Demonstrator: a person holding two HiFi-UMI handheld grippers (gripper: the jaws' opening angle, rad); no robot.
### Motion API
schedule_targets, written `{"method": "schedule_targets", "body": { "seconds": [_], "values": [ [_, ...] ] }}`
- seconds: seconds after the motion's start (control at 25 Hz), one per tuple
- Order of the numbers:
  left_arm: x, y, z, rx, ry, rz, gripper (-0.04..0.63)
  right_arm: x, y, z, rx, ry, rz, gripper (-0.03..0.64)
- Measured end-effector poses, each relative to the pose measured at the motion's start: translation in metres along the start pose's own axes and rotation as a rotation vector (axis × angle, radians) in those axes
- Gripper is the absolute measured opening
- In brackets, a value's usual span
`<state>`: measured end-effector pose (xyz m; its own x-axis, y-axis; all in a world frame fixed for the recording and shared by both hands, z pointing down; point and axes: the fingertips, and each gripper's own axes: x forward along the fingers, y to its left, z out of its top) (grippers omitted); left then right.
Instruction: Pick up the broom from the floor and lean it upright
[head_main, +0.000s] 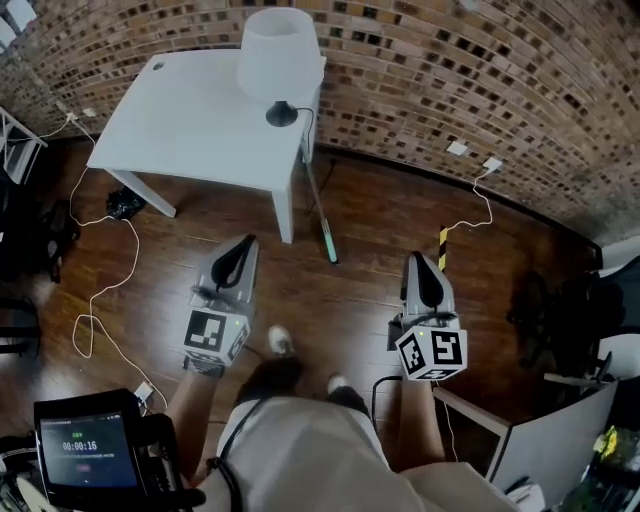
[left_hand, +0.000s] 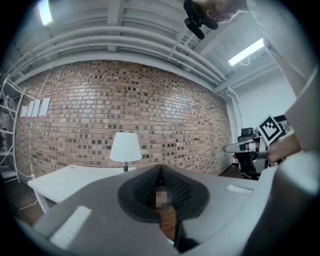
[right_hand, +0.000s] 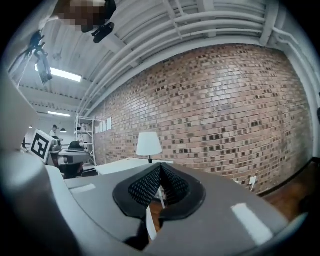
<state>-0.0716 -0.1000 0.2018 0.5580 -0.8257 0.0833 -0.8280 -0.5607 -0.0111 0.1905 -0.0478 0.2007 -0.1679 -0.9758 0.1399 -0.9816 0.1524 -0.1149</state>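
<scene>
down by the table leg we spot the broom (head_main: 322, 215): a thin, straight, pale stick with a green end. its green end sits on the floor (head_main: 360, 290) and its other end runs up beside the corner of the table (head_main: 190, 120). from up here we can't tell how steeply it leans, and we can't make out any bristles.

the floor is glossy dark wood planks, the wall (head_main: 480, 70) rough mottled brick, and the table smooth, white and flat. on it stands a lamp (head_main: 280, 50) with a white drum shade and a round black foot. thin white cable (head_main: 110, 290) loops over the planks.

both grippers float well clear of the broom. the left gripper (head_main: 245, 243) has its ribbed dark pads together, nothing between them. the right gripper (head_main: 415, 260) is pinched closed too, and empty.

only the head view gives us the broom and floor. the left gripper (left_hand: 161, 170) view adds white ceiling beams and strip lights, while the right gripper (right_hand: 160, 167) view adds metal shelving (right_hand: 82, 135) down the room.
</scene>
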Motion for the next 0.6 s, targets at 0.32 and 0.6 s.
{"method": "schedule_targets", "body": {
  "seconds": [0.32,0.6],
  "values": [
    [-0.052,-0.08,0.017,0.028,-0.029,0.024,0.002,-0.08,0.018,0.036,0.006,-0.077,0.071,0.012],
    [-0.102,-0.166,0.045,0.066,-0.068,0.056,0.002,-0.165,-0.001,0.059,-0.024,-0.108,0.109,0.012]
  ]
}}
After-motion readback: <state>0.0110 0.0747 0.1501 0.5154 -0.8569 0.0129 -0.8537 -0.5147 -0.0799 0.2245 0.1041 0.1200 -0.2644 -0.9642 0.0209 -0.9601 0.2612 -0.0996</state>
